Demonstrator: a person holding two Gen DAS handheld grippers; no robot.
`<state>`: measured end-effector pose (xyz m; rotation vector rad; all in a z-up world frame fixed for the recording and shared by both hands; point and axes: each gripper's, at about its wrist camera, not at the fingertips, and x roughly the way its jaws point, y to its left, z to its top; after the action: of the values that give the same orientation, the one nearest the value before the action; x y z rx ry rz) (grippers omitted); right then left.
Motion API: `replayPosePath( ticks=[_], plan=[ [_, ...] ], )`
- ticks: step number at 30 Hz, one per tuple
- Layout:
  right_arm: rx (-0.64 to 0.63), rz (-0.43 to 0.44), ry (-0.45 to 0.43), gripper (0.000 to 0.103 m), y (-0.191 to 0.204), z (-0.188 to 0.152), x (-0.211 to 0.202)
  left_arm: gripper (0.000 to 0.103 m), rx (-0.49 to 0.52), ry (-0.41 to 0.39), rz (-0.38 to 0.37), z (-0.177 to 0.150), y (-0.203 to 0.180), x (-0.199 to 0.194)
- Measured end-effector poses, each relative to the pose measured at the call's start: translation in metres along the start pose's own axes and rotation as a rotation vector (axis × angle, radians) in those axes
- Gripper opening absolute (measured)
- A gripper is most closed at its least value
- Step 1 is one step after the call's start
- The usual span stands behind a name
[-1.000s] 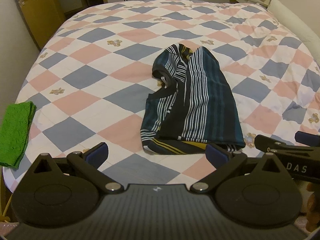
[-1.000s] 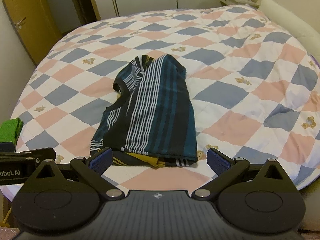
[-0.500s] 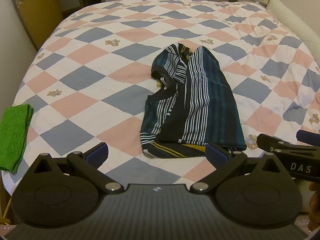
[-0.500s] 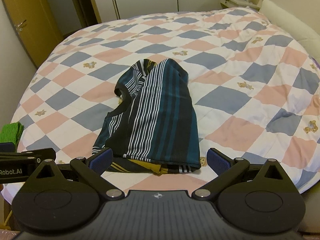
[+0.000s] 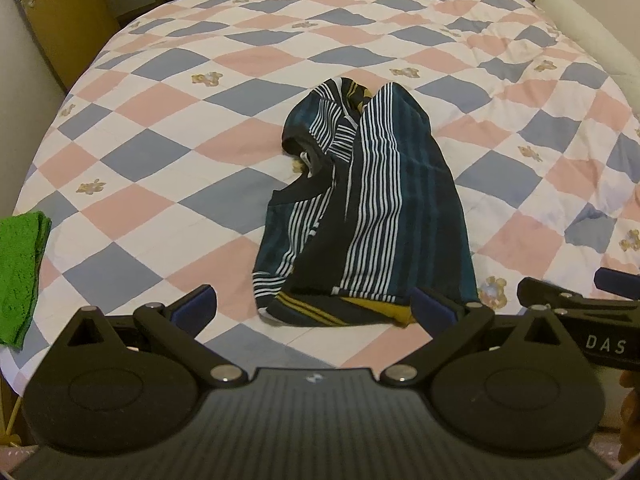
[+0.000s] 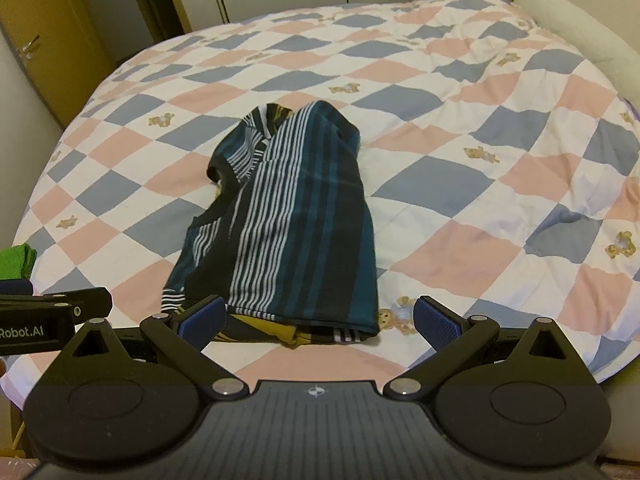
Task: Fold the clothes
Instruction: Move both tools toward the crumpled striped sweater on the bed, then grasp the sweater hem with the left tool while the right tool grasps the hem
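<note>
A dark blue striped garment (image 5: 372, 216) with white stripes and a yellow hem lies crumpled lengthwise on the checked quilt (image 5: 160, 152), its hem toward me. In the right wrist view the same garment (image 6: 288, 232) fills the middle. My left gripper (image 5: 314, 308) hovers open just short of the hem, nothing between its blue pads. My right gripper (image 6: 320, 320) is open too, level with the hem, its left pad (image 6: 202, 320) overlapping the garment's near corner in the picture. Each gripper shows at the edge of the other's view.
A folded green towel (image 5: 20, 276) lies at the bed's left edge. A cream headboard cushion (image 6: 576, 36) runs along the right side. A wooden door (image 5: 52, 12) and white wardrobes stand beyond the bed. The quilt (image 6: 480, 184) lies bare around the garment.
Both grippers have moved slightly forward and lower toward the garment's near hem; the garment itself has not moved. Both jaws stayed open.
</note>
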<state>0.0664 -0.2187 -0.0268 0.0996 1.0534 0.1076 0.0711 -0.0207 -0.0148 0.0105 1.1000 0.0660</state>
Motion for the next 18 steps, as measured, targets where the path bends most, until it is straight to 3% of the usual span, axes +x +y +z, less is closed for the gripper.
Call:
replayPosePath(
  ticks=[18],
  plan=[
    [-0.179, 0.099, 0.096, 0.103, -0.070, 0.071, 0.045, 0.102, -0.162, 0.061, 0.085, 0.044, -0.063, 0.037]
  ],
)
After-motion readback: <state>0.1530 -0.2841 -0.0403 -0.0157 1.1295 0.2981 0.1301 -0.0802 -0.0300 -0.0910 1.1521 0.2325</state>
